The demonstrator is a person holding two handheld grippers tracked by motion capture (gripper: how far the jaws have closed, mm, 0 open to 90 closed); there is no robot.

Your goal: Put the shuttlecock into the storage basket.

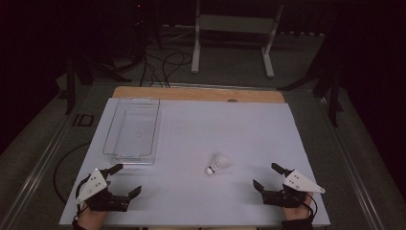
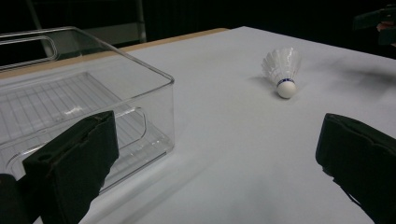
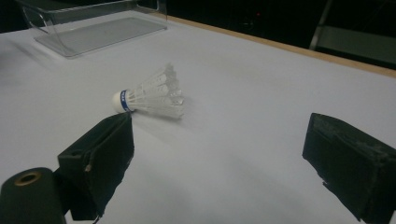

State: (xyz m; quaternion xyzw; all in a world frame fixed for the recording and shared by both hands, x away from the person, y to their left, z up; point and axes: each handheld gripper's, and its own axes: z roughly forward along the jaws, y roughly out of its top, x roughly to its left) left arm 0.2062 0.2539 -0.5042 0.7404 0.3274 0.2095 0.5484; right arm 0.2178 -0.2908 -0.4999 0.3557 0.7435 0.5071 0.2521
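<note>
White feathers and a round white cork tip identify the shuttlecock (image 1: 218,164), which lies on its side on the white table surface (image 1: 230,129). A blue band circles it just behind the tip. In the high view it rests between the two tools, nearer the right one, with the tip pointing toward the near edge.

The left gripper (image 1: 127,178) sits low at the near left corner of the table, held in the person's left hand (image 1: 91,216). Its jaws stand wide apart with nothing between them. In the left gripper view the shuttlecock (image 2: 282,71) lies well ahead, clear of both jaws.

The right gripper (image 1: 267,175) sits at the near right corner, held in the right hand (image 1: 297,211). Its jaws are likewise spread, empty. In the right gripper view the shuttlecock (image 3: 152,96) lies near, just beyond the left-side jaw, apart from it.

A clear plastic bin (image 1: 115,125) stands on the left part of the table, just ahead of the left gripper. A wooden strip (image 1: 198,94) borders the far table edge.
</note>
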